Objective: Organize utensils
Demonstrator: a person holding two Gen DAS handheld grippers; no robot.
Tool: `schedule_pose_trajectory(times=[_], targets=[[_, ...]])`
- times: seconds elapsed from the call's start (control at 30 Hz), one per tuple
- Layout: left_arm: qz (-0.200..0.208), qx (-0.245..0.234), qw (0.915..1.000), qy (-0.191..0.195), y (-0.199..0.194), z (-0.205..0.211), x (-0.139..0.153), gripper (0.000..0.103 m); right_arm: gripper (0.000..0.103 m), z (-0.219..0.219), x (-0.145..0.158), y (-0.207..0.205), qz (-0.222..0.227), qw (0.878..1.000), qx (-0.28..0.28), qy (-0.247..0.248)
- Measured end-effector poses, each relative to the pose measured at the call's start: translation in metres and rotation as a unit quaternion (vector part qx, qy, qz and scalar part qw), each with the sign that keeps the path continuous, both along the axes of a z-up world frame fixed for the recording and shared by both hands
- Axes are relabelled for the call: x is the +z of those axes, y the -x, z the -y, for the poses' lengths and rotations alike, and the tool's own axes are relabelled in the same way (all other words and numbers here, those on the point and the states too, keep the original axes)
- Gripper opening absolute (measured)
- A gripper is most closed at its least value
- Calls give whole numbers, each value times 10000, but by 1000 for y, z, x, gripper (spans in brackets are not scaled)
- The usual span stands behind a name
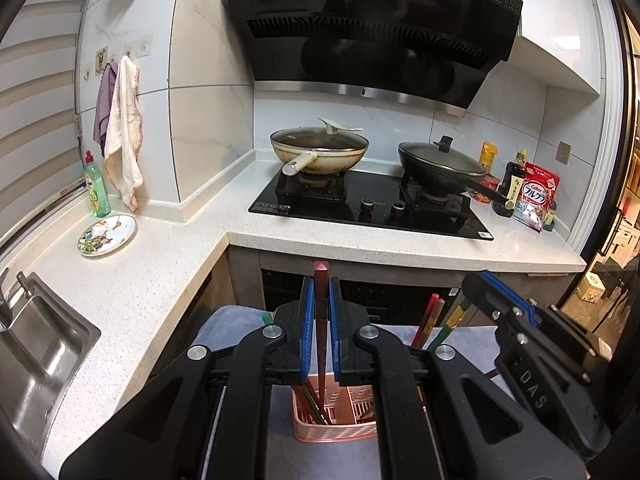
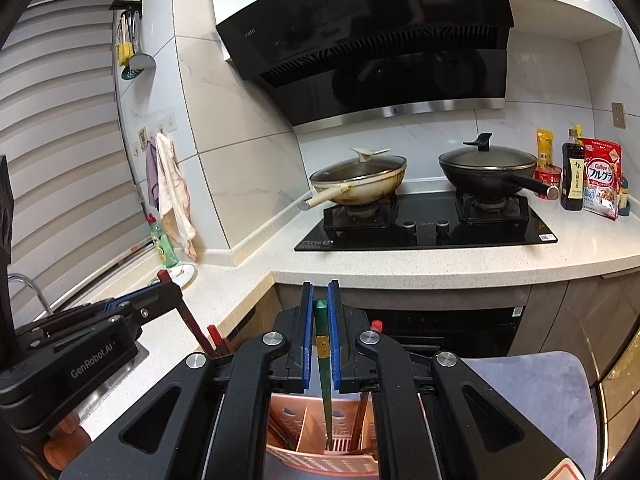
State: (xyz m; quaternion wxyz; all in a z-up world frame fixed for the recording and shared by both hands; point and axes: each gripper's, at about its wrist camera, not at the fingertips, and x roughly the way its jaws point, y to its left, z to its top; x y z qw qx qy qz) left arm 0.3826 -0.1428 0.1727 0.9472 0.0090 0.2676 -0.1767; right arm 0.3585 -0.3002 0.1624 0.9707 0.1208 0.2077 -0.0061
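I see my left tool (image 1: 319,312) at lower centre of its view, its blue pads clamped narrow on a dark red chopstick (image 1: 321,280). The stick's lower end reaches into a pink slotted utensil basket (image 1: 336,434) at the bottom of the frame, which already holds other chopsticks. My right tool (image 2: 321,320) sits lower centre of its own view, pinched on a green chopstick (image 2: 323,364) with a yellow band, its tip down inside the same basket (image 2: 320,460). The basket rests on a grey cloth (image 2: 532,384). Beyond, a white counter (image 1: 132,280) carries a black hob with two lidded pans.
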Motion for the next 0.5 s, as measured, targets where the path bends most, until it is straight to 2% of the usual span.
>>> schedule_pose_trajectory(times=[0.5], targets=[[-252,-46,9997,47,6,-2,-20,7,7,6,-27,10,-279,9996,-72,-78]])
